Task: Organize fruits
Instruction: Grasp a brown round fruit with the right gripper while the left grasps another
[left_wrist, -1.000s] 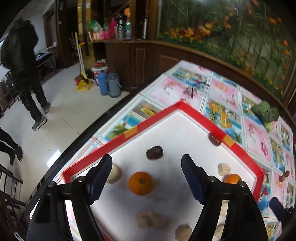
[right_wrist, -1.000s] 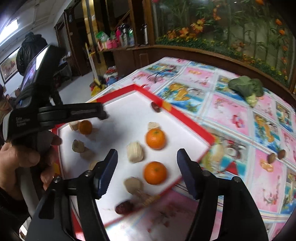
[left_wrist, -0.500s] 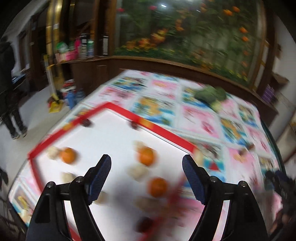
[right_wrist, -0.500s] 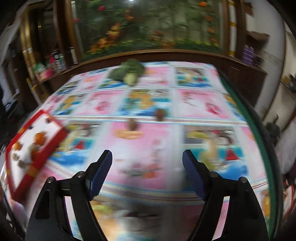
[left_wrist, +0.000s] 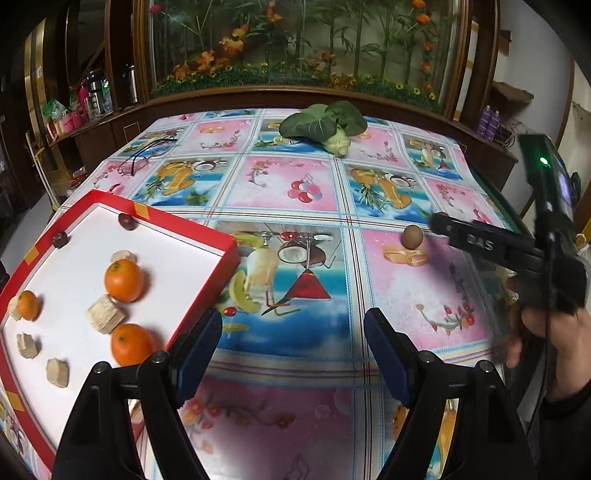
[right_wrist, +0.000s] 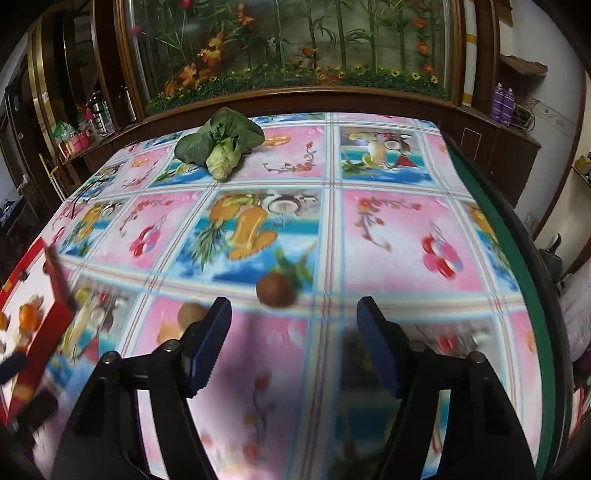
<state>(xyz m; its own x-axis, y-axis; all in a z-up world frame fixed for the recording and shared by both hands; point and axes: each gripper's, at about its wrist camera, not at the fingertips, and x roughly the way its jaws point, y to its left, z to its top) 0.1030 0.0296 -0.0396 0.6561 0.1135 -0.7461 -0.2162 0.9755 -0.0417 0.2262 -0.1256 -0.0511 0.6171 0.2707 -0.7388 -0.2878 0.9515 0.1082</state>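
A small round brown fruit lies loose on the desk, on its bright fruit-print cloth, just ahead of the right claw and between the lines of its two blue-padded fingers. A second brown fruit sits just beside the left finger. The picture is blurred, so the skin's texture cannot be told. It looks light, firm and prone to rolling — a hold across its widest middle, pads on opposite sides, seems safest.

The right claw is spread wide and holds nothing. The left claw is likewise spread and empty, hovering over bare cloth beside the red-rimmed tray. Inside the tray, on its white floor, lie three oranges, several pale chunks and two dark red fruits near the far rim.

Farther back, a leafy green cabbage rests on the desk near a planter of orange flowers.
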